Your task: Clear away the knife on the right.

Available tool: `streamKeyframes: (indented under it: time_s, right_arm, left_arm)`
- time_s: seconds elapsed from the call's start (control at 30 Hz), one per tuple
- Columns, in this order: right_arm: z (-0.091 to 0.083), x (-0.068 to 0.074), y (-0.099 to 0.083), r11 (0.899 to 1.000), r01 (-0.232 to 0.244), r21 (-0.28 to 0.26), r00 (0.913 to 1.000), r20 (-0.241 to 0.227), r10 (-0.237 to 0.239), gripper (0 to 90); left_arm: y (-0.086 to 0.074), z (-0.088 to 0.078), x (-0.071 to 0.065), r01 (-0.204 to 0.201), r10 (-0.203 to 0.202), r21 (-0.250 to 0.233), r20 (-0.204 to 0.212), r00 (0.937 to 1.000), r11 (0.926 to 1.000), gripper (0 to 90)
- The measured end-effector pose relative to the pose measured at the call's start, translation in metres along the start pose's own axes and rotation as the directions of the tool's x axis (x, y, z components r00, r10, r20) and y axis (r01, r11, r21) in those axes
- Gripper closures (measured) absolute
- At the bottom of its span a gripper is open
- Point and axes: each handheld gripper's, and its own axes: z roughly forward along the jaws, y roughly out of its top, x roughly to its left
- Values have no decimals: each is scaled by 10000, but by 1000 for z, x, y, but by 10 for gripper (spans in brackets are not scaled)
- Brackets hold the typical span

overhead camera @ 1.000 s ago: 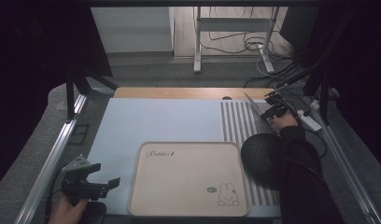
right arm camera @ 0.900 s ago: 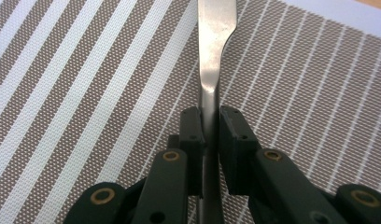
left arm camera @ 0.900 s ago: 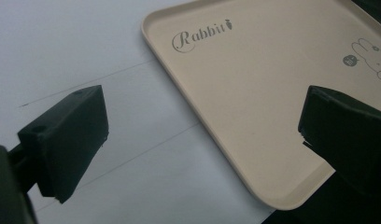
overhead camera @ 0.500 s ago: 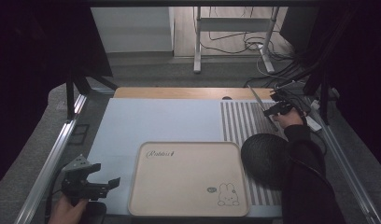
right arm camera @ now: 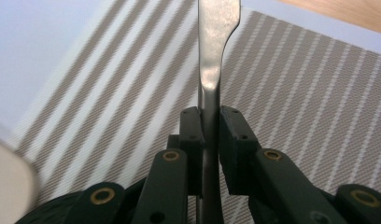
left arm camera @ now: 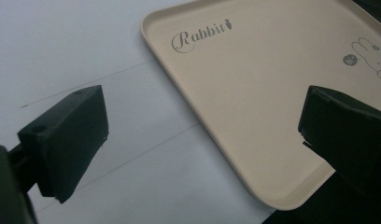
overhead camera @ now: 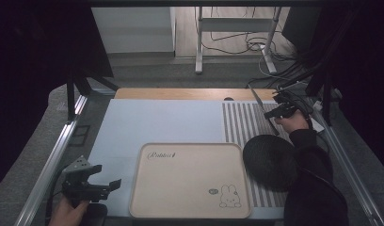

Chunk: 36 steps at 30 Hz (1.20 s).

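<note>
1. The knife (right arm camera: 215,46) in the right gripper's (right arm camera: 210,122) jaws is bare metal, smooth with a dull satin sheen.
2. That gripper looks like matt black plastic, with small brass-coloured rings at its joints.
3. The placemat (right arm camera: 296,93) under it on the right is woven cloth, a coarse weave in grey and white stripes.
4. The tray (left arm camera: 254,93) near the middle is smooth beige plastic, matt, with printed lettering and a rabbit drawing.
5. The plate (overhead camera: 269,161) right of the tray is black and matt, with a finely ridged surface.
6. The table (overhead camera: 157,122) is covered by a pale blue, smooth sheet; at its far edge shows a wooden strip (overhead camera: 180,93).
</note>
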Motion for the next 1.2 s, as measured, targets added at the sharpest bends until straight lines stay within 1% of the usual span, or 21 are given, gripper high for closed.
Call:
streamKeyframes:
  time_s: [0.1,0.13,0.2,0.23,0.27,0.37,0.43,0.47,0.5,0.63,0.77,0.8,0.83,0.9,0.93,0.97,1.0,1.03,1.1,1.17,1.2]
  right_arm:
    - [-3,8,-2,9999,167,-41,9998,-57,-167,798]
    - [-6,17,-4,9993,367,-43,9992,-132,-367,798]
    - [-7,26,-6,9984,573,5,9982,-198,-573,798]
    - [-7,26,-6,9984,573,5,9982,-198,-573,798]
    - [-8,35,-7,9973,727,47,9971,-235,-726,798]
    - [-8,50,-10,9946,1021,175,9943,-327,-1015,798]
    - [-8,59,-13,9922,1221,250,9916,-457,-1209,798]
    - [-8,59,-13,9922,1221,250,9916,-457,-1209,798]
    - [-8,68,-15,9894,1420,308,9886,-548,-1402,798]
    - [-9,84,-20,9837,1769,317,9819,-748,-1742,798]
    - [-10,99,-24,9801,1952,364,9769,-959,-1910,798]
    - [-10,99,-24,9801,1952,364,9769,-959,-1910,798]
    - [-10,107,-26,9776,2064,402,9738,-1061,-2013,798]
    - [-9,114,-29,9764,2118,423,9713,-1196,-2056,798]
    - [-9,114,-29,9764,2118,423,9713,-1196,-2056,798]
    - [-9,122,-33,9732,2244,503,9675,-1306,-2164,797]
    - [-9,122,-33,9732,2244,503,9675,-1306,-2164,797]
    - [-8,131,-36,9688,2410,577,9628,-1397,-2312,797]
    - [-7,139,-40,9648,2547,653,9587,-1474,-2431,797]
    - [-6,147,-43,9613,2673,673,9548,-1533,-2548,797]
    - [-6,147,-43,9613,2673,673,9548,-1533,-2548,797]
  left_arm:
    - [0,0,0,-12,12,-7,-2,10000,10000,27]
    - [0,0,0,-15,15,4,-6,10000,10000,27]
    - [0,0,0,-9,9,1,-3,10000,10000,27]
    - [0,0,0,-9,9,1,-3,10000,10000,27]
    - [0,0,0,-14,14,1,0,10000,10000,27]
    - [0,0,0,-10,10,-10,6,10000,10000,27]
    - [0,0,0,-12,12,-13,6,10000,10000,27]
    - [0,0,0,-12,12,-13,6,10000,10000,27]
    - [0,0,0,-20,20,-11,5,10000,10000,27]
    - [0,0,0,-26,26,-5,-2,10000,10000,27]
    - [0,0,0,-17,17,-5,-3,10000,10000,27]
    - [0,0,0,-17,17,-5,-3,10000,10000,27]
    - [0,0,0,-20,20,-5,-4,10000,10000,27]
    - [0,0,0,-20,20,-9,-3,10000,10000,27]
    - [0,0,0,-17,17,-11,-1,10000,10000,27]
    - [0,0,0,-14,14,-9,0,10000,10000,27]
    - [0,0,0,-15,15,-11,-1,10000,10000,27]
    - [0,0,0,-15,15,-10,-5,10000,10000,27]
    - [0,0,0,-16,16,-11,-9,10000,10000,26]
    - [0,0,0,8,-8,-22,-11,10000,10000,26]
    - [0,0,0,8,-8,-22,-11,10000,10000,25]
